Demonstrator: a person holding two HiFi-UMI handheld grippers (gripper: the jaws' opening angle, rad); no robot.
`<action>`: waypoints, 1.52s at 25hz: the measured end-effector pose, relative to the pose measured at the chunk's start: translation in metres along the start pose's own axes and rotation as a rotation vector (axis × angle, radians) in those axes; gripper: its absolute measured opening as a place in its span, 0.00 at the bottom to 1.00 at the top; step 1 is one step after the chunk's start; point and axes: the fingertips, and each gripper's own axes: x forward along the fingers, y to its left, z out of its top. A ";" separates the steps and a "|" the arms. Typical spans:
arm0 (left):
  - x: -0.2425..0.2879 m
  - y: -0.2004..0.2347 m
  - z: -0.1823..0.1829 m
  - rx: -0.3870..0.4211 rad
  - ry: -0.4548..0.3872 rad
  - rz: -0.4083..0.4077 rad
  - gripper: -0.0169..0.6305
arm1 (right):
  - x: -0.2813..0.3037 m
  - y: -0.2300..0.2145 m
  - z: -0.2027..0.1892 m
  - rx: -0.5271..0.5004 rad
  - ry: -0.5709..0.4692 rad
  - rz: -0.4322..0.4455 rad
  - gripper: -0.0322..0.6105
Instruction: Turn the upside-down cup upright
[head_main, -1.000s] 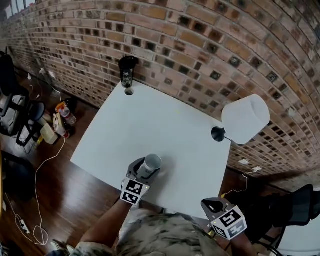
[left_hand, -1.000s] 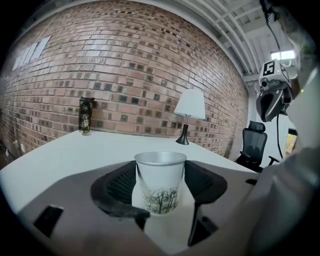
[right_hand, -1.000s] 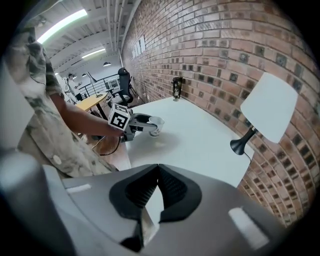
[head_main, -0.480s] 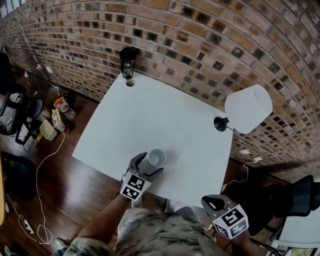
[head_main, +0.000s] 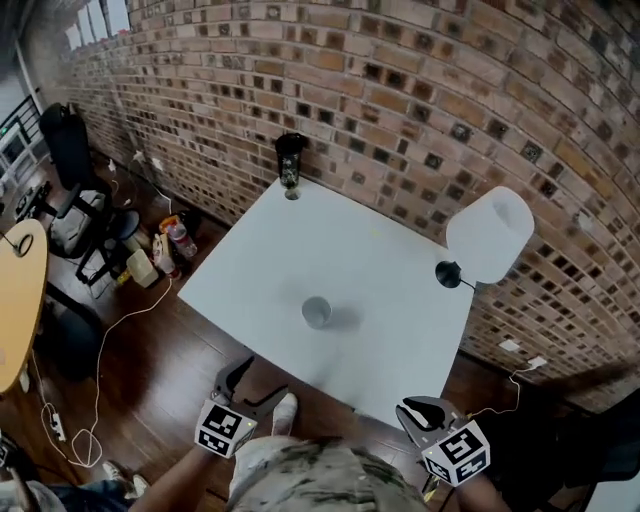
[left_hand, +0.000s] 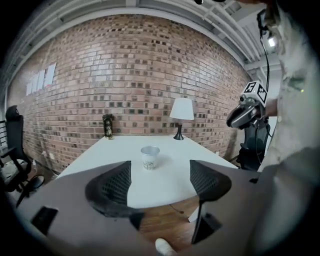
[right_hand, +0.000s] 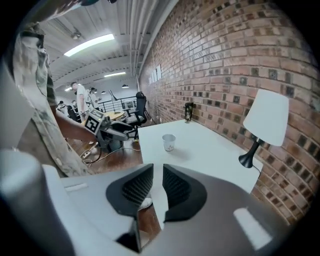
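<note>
- At my far left a black office chair (head_main: 70, 150) and a cluster of bottles (head_main: 165, 245) sit on the wooden floor (head_main: 150, 380), and a white cable (head_main: 105, 340) trails across the boards.
- My left gripper (head_main: 248, 385) hangs off the near edge of the surface (head_main: 390, 300), over the floor. Its jaws stand wide apart with nothing between them. In the left gripper view the cup (left_hand: 150, 157) shows straight ahead, well apart from the jaws.
- A dark bottle (head_main: 291, 158) stands at the far corner of the surface, close to the brick wall (head_main: 400, 80).
- The cup (head_main: 316, 312) stands upright, mouth up, on the near half of the white surface. Nothing touches it, and bare surface lies open on every side of it out to the edges.
- My right gripper (head_main: 410, 410) is held off the near right corner, also clear of the surface. Its jaws are parted by only a narrow slit and grip nothing.
- A lamp (head_main: 487, 238) with a white shade and black base stands near the right edge, by the wall and well apart from the cup.
- In the right gripper view, the cup (right_hand: 169, 142) sits between the left gripper (right_hand: 117, 131) and the lamp (right_hand: 265, 120).
</note>
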 end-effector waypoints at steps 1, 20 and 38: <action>-0.022 -0.018 0.002 -0.024 0.001 0.024 0.59 | -0.011 0.002 -0.008 -0.013 -0.017 0.016 0.14; -0.194 -0.322 0.040 -0.260 0.017 -0.049 0.46 | -0.172 0.129 -0.094 -0.105 -0.116 0.272 0.18; -0.414 -0.326 -0.055 -0.293 -0.009 -0.117 0.45 | -0.220 0.354 -0.107 -0.095 -0.208 0.159 0.18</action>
